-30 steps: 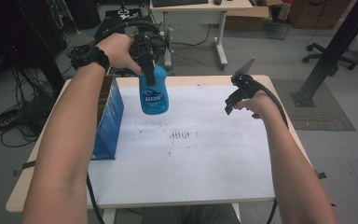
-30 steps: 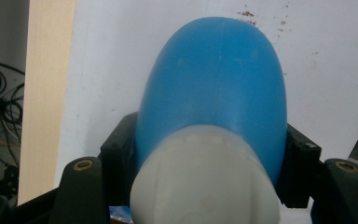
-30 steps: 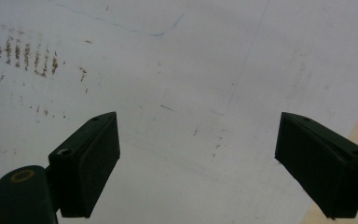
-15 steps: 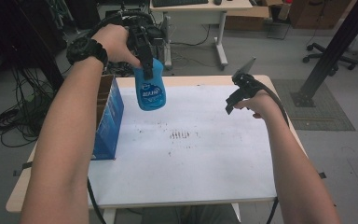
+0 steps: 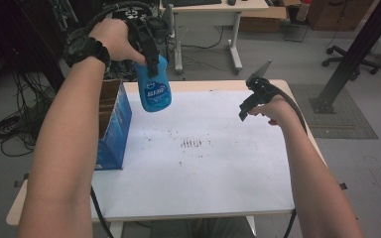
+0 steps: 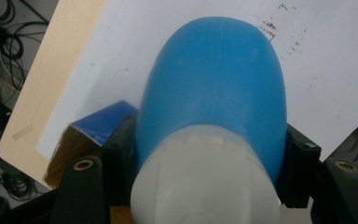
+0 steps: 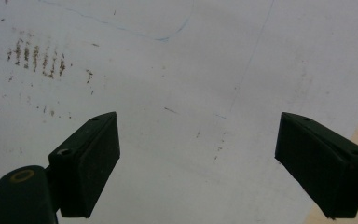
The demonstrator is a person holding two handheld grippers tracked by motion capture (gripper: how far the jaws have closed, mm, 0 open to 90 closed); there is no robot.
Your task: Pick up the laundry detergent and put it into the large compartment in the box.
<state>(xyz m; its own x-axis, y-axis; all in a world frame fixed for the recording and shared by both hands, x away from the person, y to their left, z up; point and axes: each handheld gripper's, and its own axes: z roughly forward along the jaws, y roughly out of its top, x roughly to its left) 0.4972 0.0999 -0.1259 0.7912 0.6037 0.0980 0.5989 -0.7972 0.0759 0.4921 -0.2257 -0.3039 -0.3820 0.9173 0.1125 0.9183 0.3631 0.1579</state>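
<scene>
A blue bottle (image 5: 155,87) with a white label hangs in the air above the table's far left, with my left gripper (image 5: 151,52) shut on its neck end. In the left gripper view the bottle (image 6: 214,98) has a pale cap end nearest the camera and my two jaws press on its sides. My right gripper (image 5: 248,101) hovers over the table's right side, open, with nothing between its jaws. The right gripper view has the wide-apart jaws of my right gripper (image 7: 198,158) over the white sheet (image 7: 168,70).
An open blue cardboard box (image 5: 111,124) stands at the table's left edge, just below and left of the bottle. The white sheet (image 5: 203,173) covers the wooden table and bears brown smudge marks (image 5: 193,144) near its middle. A desk and office chair stand beyond.
My left gripper has lifted the blue bottle higher and slightly left, toward the box. The right gripper has stayed where it was, open.
</scene>
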